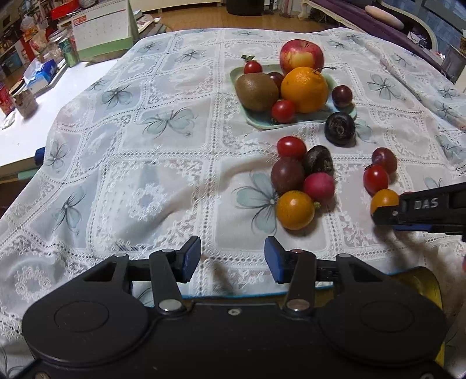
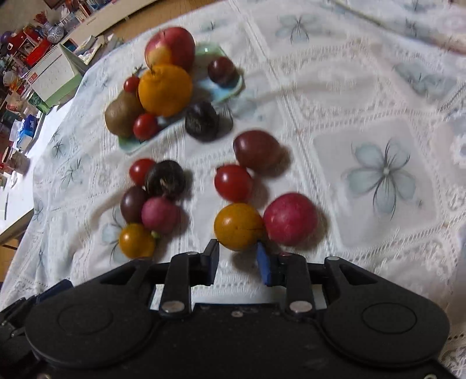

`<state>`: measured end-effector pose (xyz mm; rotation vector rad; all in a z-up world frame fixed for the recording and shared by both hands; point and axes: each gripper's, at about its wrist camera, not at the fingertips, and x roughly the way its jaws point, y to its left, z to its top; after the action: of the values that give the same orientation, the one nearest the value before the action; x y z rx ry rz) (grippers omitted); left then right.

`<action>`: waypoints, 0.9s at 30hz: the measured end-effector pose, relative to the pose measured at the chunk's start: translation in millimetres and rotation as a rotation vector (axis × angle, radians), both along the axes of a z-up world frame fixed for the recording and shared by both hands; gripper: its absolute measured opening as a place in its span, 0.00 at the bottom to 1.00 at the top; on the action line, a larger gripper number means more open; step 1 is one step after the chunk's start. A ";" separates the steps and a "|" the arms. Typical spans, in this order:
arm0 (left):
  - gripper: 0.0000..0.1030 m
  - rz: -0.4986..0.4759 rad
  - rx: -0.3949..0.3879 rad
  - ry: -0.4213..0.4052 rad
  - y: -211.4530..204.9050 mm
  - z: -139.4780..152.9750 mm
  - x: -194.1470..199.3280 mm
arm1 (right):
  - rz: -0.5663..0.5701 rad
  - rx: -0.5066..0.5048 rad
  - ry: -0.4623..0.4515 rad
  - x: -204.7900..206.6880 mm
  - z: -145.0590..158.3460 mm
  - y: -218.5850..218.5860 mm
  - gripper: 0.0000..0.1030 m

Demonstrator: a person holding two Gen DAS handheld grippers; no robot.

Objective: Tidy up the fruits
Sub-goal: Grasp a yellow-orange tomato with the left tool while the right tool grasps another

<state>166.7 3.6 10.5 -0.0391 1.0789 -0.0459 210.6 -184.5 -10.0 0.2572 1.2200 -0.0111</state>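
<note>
A pale green tray (image 1: pixel 291 122) (image 2: pixel 230 87) holds an apple (image 1: pixel 301 54), an orange (image 1: pixel 304 89), a kiwi (image 1: pixel 256 91) and small tomatoes. Loose fruits lie on the cloth in front of it: a cluster with a yellow tomato (image 1: pixel 294 210) (image 2: pixel 137 240), and another group with a yellow tomato (image 2: pixel 238 226) (image 1: pixel 384 200), a red fruit (image 2: pixel 289 218) and a red tomato (image 2: pixel 233 183). My left gripper (image 1: pixel 232 259) is open and empty, short of the cluster. My right gripper (image 2: pixel 237 262) is open, its jaws just at the near side of the second yellow tomato.
A lace cloth with blue flowers (image 1: pixel 145 175) covers the table. A dark round fruit (image 1: pixel 340 128) lies by the tray's near corner. At the left is a white table (image 1: pixel 43 116) with a calendar (image 1: pixel 100 27), jars and boxes.
</note>
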 end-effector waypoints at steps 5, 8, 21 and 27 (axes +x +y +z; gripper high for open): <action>0.53 -0.024 -0.010 0.005 -7.6 0.9 5.2 | 0.002 0.003 0.009 8.3 -3.6 -0.7 0.38; 0.53 -0.038 -0.011 -0.001 -13.0 2.6 6.9 | -0.022 0.035 0.017 13.2 -6.6 -3.9 0.39; 0.53 -0.085 -0.058 -0.003 -44.2 -1.1 27.4 | -0.022 0.091 -0.023 -11.8 4.6 -17.8 0.37; 0.52 -0.074 -0.041 0.003 -53.6 -17.1 34.9 | -0.010 0.057 -0.079 -33.8 13.6 -24.3 0.37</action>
<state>201.6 -50.0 -6.6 -0.0363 1.0826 -0.1347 176.8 -208.8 3.5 0.3107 1.1415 0.0250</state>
